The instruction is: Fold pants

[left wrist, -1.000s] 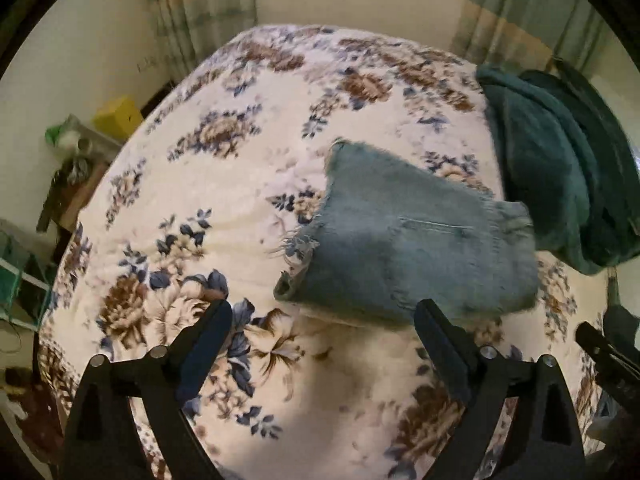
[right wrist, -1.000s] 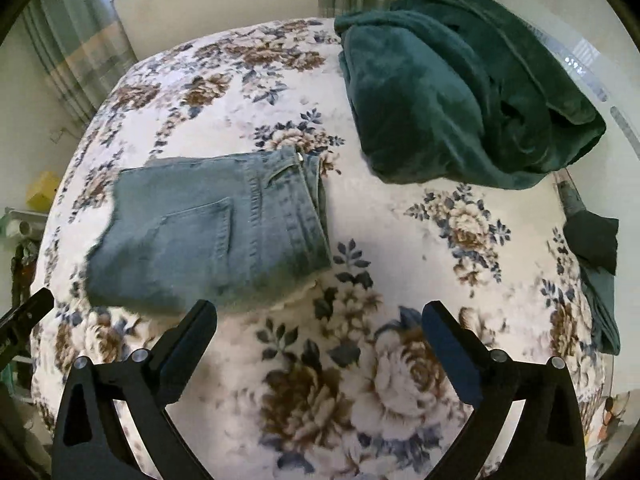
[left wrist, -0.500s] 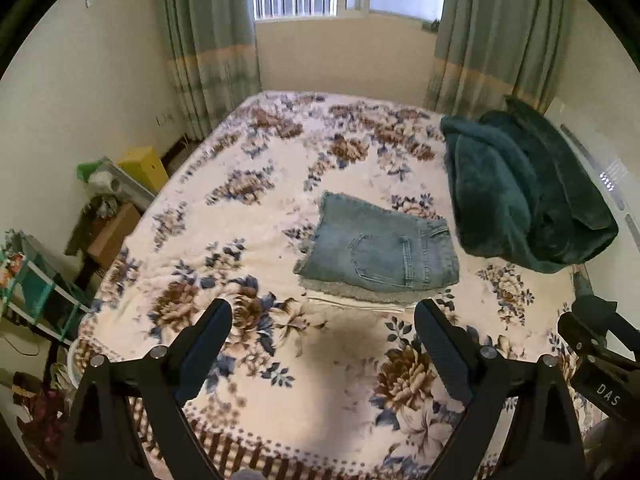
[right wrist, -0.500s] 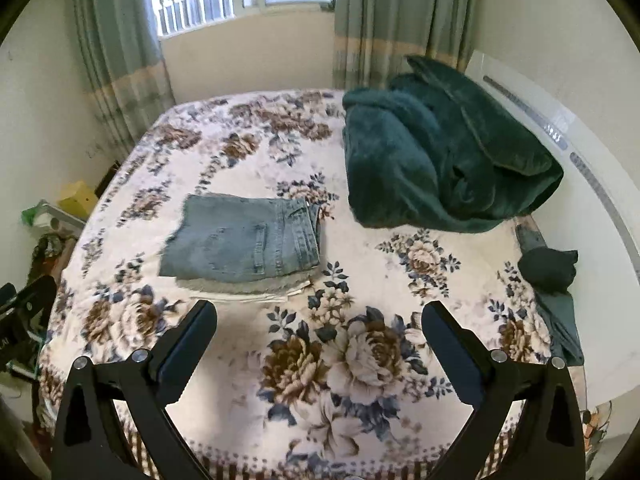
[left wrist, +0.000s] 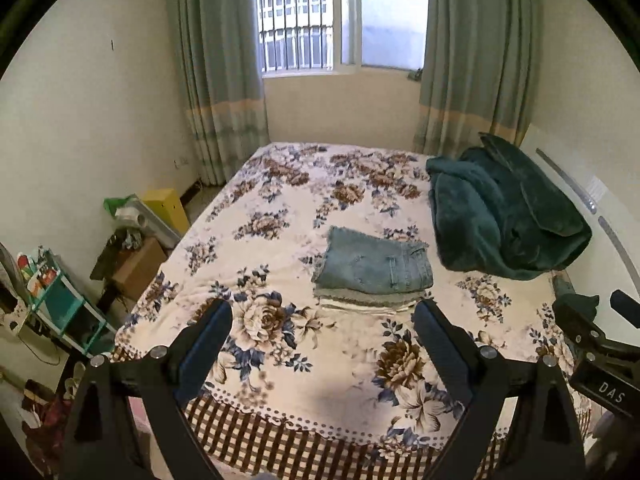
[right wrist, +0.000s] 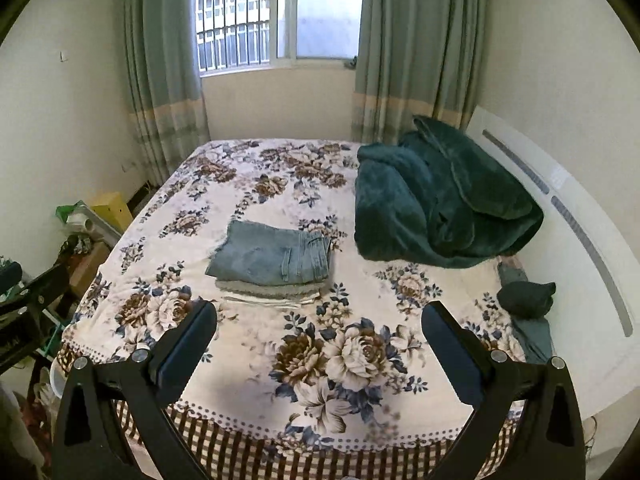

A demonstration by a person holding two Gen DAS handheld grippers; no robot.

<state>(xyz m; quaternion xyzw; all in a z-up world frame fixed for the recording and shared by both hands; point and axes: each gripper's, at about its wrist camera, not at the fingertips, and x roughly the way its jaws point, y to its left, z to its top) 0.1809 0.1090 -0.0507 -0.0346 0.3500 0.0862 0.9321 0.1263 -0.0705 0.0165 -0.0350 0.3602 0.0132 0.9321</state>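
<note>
Folded blue jeans [left wrist: 372,266] lie on top of a small stack of folded grey and white garments [left wrist: 360,300] in the middle of the flowered bed [left wrist: 280,208]. They also show in the right wrist view [right wrist: 272,258]. My left gripper [left wrist: 322,326] is open and empty, held well back above the bed's near edge. My right gripper [right wrist: 320,330] is open and empty, also back at the near edge. Nothing touches the jeans.
A dark green blanket [left wrist: 504,208] is heaped on the bed's right side, by a white headboard [right wrist: 560,216]. A dark cloth [right wrist: 526,298] lies at the right edge. Boxes and shelves with clutter [left wrist: 132,240] stand left of the bed. Window and curtains are behind.
Both grippers have pulled far back and up from the jeans; the view went from close over the jeans to the whole bed and room. The jeans stay folded on the stack.
</note>
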